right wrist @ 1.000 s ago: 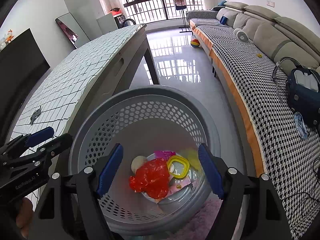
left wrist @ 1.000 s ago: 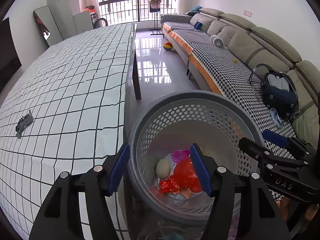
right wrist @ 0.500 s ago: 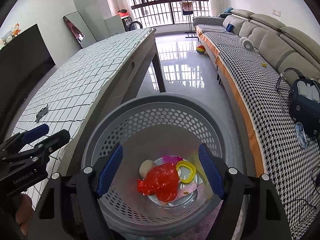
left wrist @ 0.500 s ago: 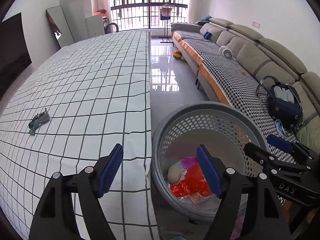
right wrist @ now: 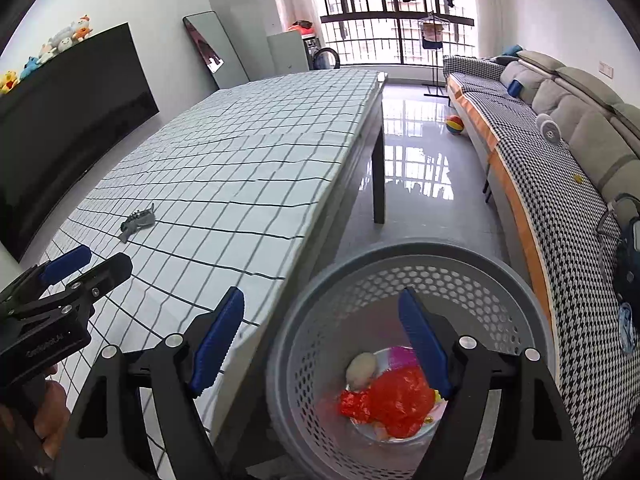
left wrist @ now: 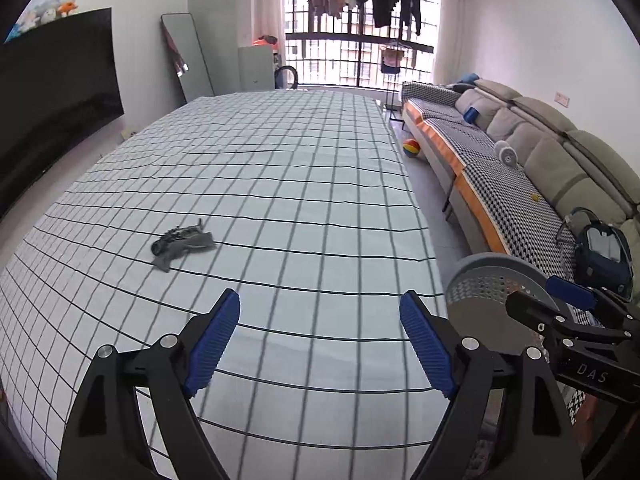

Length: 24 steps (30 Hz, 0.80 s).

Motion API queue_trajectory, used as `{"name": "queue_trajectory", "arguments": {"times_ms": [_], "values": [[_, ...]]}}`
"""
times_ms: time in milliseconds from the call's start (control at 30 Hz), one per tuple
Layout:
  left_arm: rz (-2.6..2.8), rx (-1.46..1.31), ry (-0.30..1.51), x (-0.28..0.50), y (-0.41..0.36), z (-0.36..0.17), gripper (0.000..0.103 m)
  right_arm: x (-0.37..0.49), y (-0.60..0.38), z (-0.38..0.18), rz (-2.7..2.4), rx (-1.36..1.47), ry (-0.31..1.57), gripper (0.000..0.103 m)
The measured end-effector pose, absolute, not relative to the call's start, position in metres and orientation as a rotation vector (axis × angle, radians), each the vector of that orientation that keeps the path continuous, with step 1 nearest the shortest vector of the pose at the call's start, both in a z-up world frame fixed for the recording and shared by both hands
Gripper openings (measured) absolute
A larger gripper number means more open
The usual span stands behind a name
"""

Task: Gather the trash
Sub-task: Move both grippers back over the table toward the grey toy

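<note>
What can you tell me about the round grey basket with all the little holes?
The round grey plastic basket with holes stands upright on the floor beside the checked table. It has a smooth thick rim and perforated walls. Inside lie a crumpled red plastic bag, a pale ball-like lump and other scraps. Nothing grips it.

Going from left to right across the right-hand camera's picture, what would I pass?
Black television screen → small dark grey crumpled scrap on the white grid-checked tablecloth → grey perforated plastic basket holding a red crumpled plastic bag → sofa with the black-and-white houndstooth cover.
</note>
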<state>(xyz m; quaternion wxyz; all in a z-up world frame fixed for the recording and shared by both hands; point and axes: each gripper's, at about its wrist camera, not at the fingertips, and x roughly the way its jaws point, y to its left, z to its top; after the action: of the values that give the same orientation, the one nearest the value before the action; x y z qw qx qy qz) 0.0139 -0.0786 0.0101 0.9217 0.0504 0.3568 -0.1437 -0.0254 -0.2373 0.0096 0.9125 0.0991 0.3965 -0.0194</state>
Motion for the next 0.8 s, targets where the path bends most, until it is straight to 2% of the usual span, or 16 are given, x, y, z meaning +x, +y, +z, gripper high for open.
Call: {"name": "queue_trajectory", "arguments": {"times_ms": [433, 800], "values": [[-0.103, 0.085, 0.728, 0.037, 0.041, -0.004, 0.082, 0.062, -0.112, 0.013, 0.192, 0.097, 0.898, 0.076], [-0.029, 0.031, 0.758, 0.040, 0.095, -0.020, 0.082, 0.136, -0.005, -0.010, 0.299, -0.013, 0.981, 0.076]]}}
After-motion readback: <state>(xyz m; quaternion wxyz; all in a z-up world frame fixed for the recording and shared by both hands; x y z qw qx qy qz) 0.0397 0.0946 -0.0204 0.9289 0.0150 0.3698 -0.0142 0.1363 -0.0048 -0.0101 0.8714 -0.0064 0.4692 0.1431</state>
